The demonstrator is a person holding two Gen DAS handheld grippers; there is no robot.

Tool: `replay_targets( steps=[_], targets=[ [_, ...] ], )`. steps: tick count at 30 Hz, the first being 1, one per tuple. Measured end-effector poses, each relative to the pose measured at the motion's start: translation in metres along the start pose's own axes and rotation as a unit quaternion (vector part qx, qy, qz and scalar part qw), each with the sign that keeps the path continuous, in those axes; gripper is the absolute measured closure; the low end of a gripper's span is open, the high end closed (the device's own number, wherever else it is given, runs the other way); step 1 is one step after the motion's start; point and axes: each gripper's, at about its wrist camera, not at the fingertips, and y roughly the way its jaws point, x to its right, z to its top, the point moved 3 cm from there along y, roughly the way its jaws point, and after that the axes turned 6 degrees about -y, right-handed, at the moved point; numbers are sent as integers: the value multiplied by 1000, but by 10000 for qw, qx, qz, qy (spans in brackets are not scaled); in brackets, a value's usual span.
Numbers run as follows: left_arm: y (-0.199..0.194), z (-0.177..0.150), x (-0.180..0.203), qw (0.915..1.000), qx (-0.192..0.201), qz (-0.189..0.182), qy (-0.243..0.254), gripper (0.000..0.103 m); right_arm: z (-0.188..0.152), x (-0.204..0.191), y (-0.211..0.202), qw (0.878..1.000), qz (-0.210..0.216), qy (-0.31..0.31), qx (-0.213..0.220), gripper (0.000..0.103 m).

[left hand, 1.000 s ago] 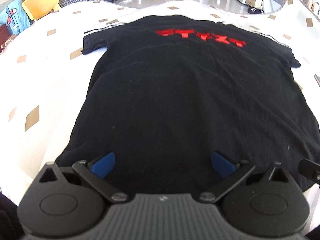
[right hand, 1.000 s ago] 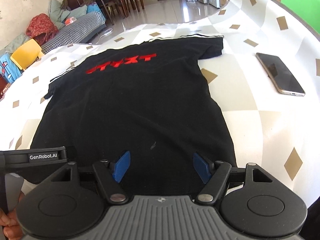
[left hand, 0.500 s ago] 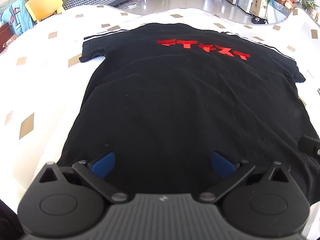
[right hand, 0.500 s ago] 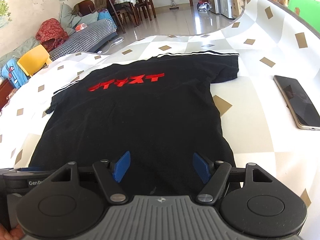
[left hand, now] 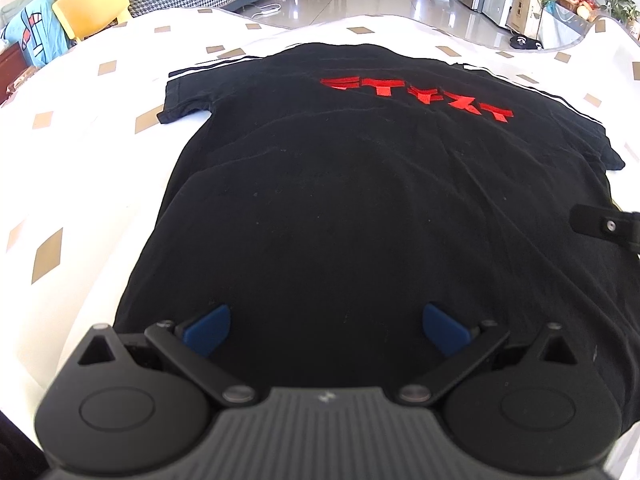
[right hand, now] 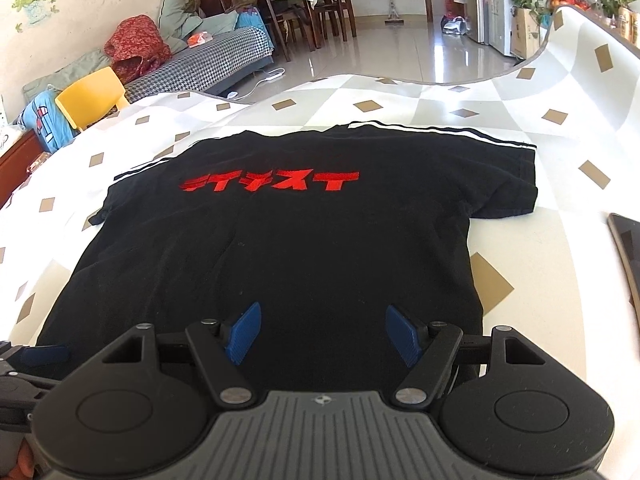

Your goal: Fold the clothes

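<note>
A black T-shirt [left hand: 360,200] with red lettering [left hand: 420,94] lies spread flat on the white patterned table, hem towards me, both short sleeves out. My left gripper [left hand: 326,326] hovers open over the hem's left part, nothing between its blue pads. In the right wrist view the same T-shirt [right hand: 280,240] fills the middle. My right gripper [right hand: 322,332] stands open above the hem near the shirt's right side. A part of the right gripper shows at the right edge of the left view, and the left gripper's pad at the lower left of the right view.
A phone [right hand: 628,256] lies on the table right of the shirt. The white tablecloth [left hand: 80,184] with tan diamonds surrounds the shirt. Beyond the table's far edge stand a yellow chair [right hand: 90,96], a sofa and dining chairs.
The right wrist view has shifted, so the shirt sits more central and the phone has slid to the right edge. The left view has tilted slightly. Both grippers stayed open.
</note>
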Motion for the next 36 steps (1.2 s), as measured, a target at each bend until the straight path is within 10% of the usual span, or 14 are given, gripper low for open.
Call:
replay_targets(
  steps=[12, 36],
  targets=[
    [-4, -11, 12, 9990, -24, -157, 410, 0, -3, 21, 25, 9937, -1096, -163, -172, 41],
    [-24, -38, -5, 9919, -386, -410, 1135, 0, -4, 16, 17, 9856, -1665, 123, -264, 41]
  ],
)
